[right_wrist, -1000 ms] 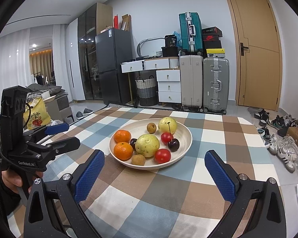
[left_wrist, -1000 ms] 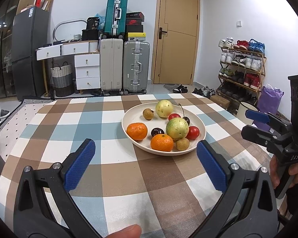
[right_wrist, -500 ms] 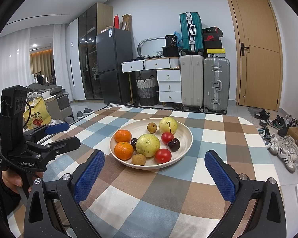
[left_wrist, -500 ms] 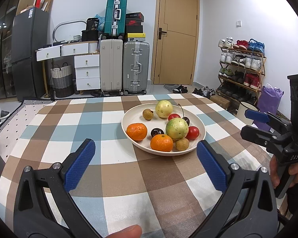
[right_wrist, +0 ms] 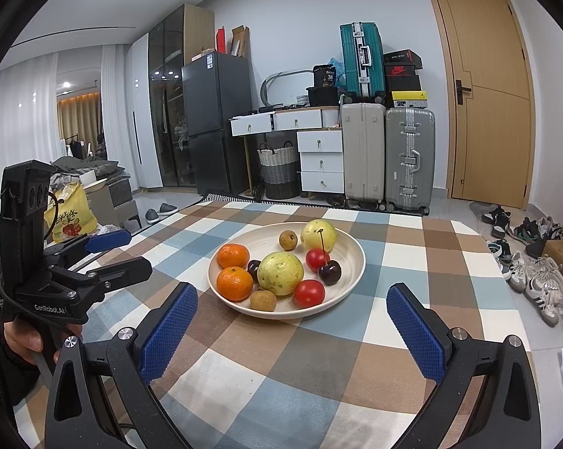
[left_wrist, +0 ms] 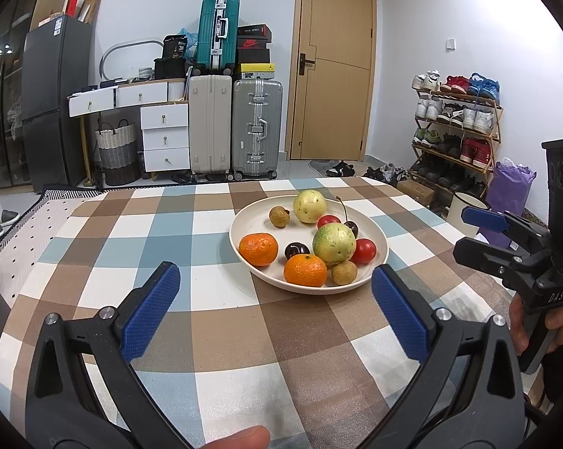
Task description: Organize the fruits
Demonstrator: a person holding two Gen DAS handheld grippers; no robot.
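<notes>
A cream plate sits mid-table on a checked cloth. It holds two oranges, two green-yellow guavas, red tomatoes, dark cherries and small brown longans. My left gripper is open and empty, just short of the plate's near rim. My right gripper is open and empty, also short of the plate. Each gripper shows in the other's view, the left and the right.
The checked table ends at a far edge near suitcases, white drawers and a door. A shoe rack and purple bag stand right of the table; a fridge stands to the left.
</notes>
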